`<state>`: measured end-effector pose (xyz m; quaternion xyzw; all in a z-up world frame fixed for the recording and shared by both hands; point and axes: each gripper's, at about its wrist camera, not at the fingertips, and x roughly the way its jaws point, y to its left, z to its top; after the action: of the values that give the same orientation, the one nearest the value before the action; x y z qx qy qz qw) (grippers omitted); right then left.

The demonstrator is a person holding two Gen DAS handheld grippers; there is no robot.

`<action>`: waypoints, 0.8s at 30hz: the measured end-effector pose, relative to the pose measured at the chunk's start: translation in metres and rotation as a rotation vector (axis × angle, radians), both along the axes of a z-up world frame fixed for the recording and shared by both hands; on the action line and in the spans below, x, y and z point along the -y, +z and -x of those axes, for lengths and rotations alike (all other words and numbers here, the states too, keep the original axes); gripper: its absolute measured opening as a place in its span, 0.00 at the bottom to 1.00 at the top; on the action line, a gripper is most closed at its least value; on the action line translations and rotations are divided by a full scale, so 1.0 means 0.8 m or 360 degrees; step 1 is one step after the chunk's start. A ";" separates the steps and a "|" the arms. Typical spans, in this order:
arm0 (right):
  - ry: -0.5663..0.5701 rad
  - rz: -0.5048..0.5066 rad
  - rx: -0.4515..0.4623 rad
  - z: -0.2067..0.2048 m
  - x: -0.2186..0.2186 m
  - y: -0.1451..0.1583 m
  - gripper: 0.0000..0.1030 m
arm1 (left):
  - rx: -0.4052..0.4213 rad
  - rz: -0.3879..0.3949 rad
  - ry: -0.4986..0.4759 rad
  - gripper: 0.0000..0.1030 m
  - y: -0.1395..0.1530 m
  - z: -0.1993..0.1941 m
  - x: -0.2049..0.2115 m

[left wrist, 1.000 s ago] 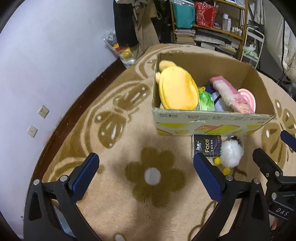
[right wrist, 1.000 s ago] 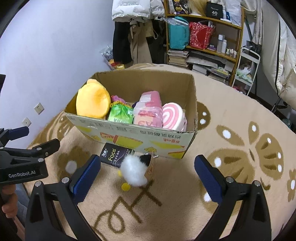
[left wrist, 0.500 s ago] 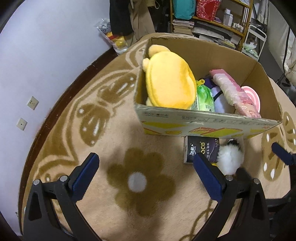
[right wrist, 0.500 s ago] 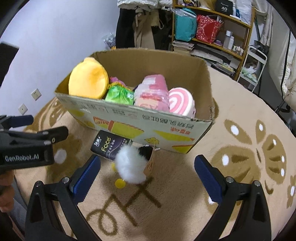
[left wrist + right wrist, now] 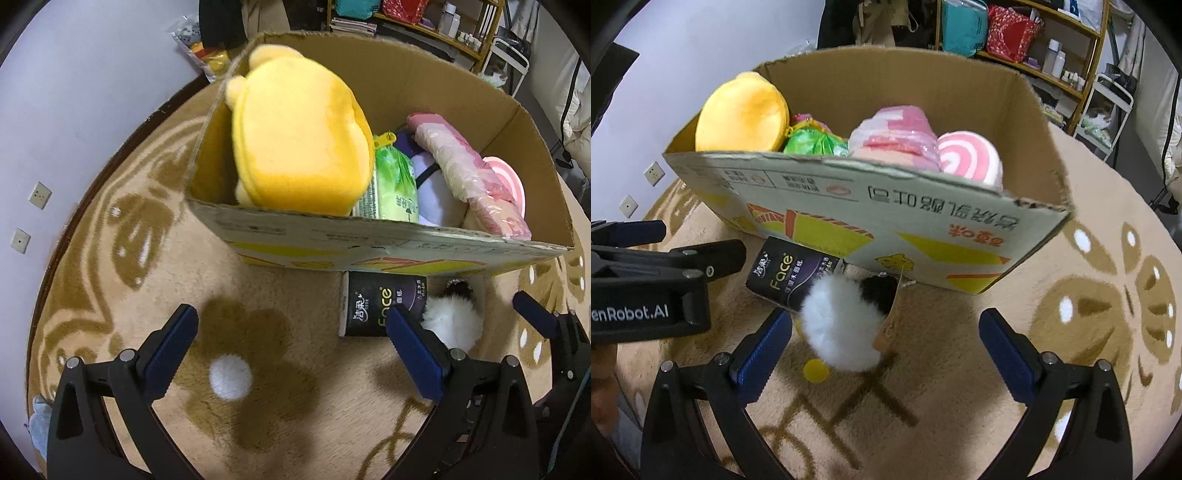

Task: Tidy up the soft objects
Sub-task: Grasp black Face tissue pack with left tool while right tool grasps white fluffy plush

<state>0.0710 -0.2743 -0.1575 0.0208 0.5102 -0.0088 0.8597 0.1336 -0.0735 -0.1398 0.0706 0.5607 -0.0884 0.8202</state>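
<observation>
Both the left hand-held gripper and right hand-held gripper gape wide, empty (blue pads); fluffy white plush toy lies centre-frame beside the open cardboard box.

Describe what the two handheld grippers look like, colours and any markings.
Both are alike: the left gripper and right gripper have black angular plastic frames with silver rivets and two fingers faced with ribbed blue pads. Seen from the right wrist view, the left gripper's black body carries white "GenRobot.AI" lettering, partly cropped.

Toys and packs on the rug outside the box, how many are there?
2. A black tissue pack lies against the box front, and a white fluffy toy lies against the pack's right end. The box may hide others.
</observation>
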 end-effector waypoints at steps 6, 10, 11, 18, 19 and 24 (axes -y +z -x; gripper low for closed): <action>-0.0015 -0.0008 -0.0020 -0.010 0.000 -0.013 1.00 | -0.0045 0.0009 -0.0018 0.98 -0.013 -0.003 0.008; -0.0061 -0.0048 -0.0061 -0.015 0.007 -0.023 1.00 | -0.0071 0.0017 -0.0023 0.98 -0.021 -0.005 0.015; -0.0069 -0.0056 -0.0071 -0.016 0.008 -0.025 1.00 | -0.0074 0.0020 -0.0025 0.98 -0.022 -0.006 0.016; -0.0081 -0.0079 -0.0081 -0.017 0.016 -0.029 0.92 | -0.0110 0.0047 -0.0033 0.98 -0.031 -0.009 0.025; -0.0075 -0.0079 -0.0081 -0.017 0.015 -0.029 0.89 | -0.0114 0.0048 -0.0035 0.98 -0.032 -0.011 0.027; -0.0059 -0.0143 -0.0100 -0.020 0.014 -0.031 0.43 | -0.0127 0.0058 -0.0054 0.98 -0.036 -0.018 0.040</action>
<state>0.0872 -0.2851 -0.1824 0.0684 0.5363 -0.0024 0.8412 0.1482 -0.1052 -0.1683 0.0617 0.5901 -0.1153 0.7967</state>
